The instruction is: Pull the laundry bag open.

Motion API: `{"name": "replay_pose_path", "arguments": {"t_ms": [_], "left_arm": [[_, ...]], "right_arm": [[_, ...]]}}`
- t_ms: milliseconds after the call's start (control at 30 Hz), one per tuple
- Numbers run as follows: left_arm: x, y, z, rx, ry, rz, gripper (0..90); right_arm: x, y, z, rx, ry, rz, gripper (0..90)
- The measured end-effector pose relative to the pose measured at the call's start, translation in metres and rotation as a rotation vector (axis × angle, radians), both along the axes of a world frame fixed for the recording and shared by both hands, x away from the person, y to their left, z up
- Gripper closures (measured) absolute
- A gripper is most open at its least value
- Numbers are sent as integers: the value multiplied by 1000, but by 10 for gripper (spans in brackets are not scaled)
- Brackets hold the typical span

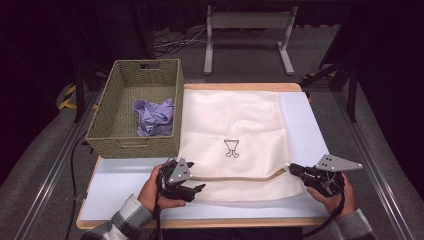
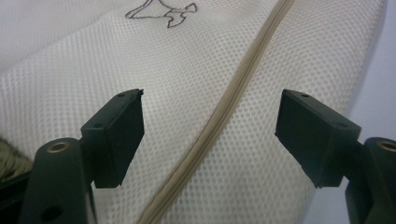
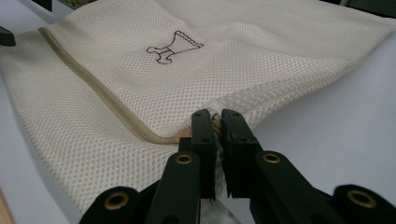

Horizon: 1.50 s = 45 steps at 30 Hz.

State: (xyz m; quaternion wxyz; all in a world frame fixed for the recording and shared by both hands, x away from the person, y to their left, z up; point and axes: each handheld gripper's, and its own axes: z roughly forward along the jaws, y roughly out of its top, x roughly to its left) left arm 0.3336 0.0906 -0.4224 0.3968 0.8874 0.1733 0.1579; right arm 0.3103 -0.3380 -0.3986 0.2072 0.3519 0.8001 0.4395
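A cream mesh laundry bag [image 1: 230, 120] lies flat on the white tabletop [image 1: 300, 120], with a small dark embroidered mark [image 1: 231, 148] and a tan zipper [image 1: 235, 177] along its near side. My left gripper [image 1: 197, 189] hovers at the bag's near left corner. In the left gripper view its jaws [image 2: 210, 126] stand open above the mesh [image 2: 187, 70], with the zipper [image 2: 233, 93] running between them untouched. My right gripper [image 1: 295, 170] is shut on the bag's near right corner. In the right gripper view [image 3: 218, 116] the mesh [image 3: 233, 56] is pinched where the zipper [image 3: 102, 98] ends.
A woven olive basket [image 1: 100, 125] stands at the table's back left, touching the bag's left edge, and holds a crumpled lilac cloth [image 1: 155, 117]. Bare white tabletop shows to the right of the bag and along the front edge. A metal stand [image 1: 247, 22] sits beyond the table.
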Motion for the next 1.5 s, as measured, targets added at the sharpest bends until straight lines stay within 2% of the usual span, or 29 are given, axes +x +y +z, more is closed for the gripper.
{"name": "replay_pose_path", "arguments": {"t_ms": [133,200,267,333,433,567,633,800,833,867,1000,1033,1233,1500], "left_arm": [[0,-11,1,-4,3,-24,252],[1,-21,2,3,-1,-47,285],[2,-29,3,11,7,-77,378],[2,-37,5,28,-3,-94,501],[2,-46,6,25,-7,-122,648],[3,-73,12,35,-14,-168,710],[5,-88,14,28,-16,-205,731],[7,-126,18,47,-27,-259,758],[7,-126,18,47,-27,-259,763],[8,-140,18,54,-31,-268,765],[10,-163,17,60,-33,-286,784],[10,-163,17,60,-33,-286,784],[14,-187,10,82,-31,-279,806],[19,-203,6,80,-17,-281,820]], "right_arm": [[0,1,0,-5,-2,2,845],[0,1,0,-4,-2,4,846],[0,2,0,-3,-3,6,845],[0,2,0,-10,-6,9,846],[-1,1,1,-7,-7,7,846],[-1,1,3,3,-12,9,846],[-2,0,4,9,-16,8,845],[-4,-1,6,19,-22,8,845],[-4,-1,6,19,-22,8,845],[-4,-1,6,21,-24,10,845],[-6,0,6,28,-27,14,845],[-6,0,6,29,-27,14,845],[-7,0,6,34,-30,20,845],[-9,3,7,36,-36,35,844]]}}
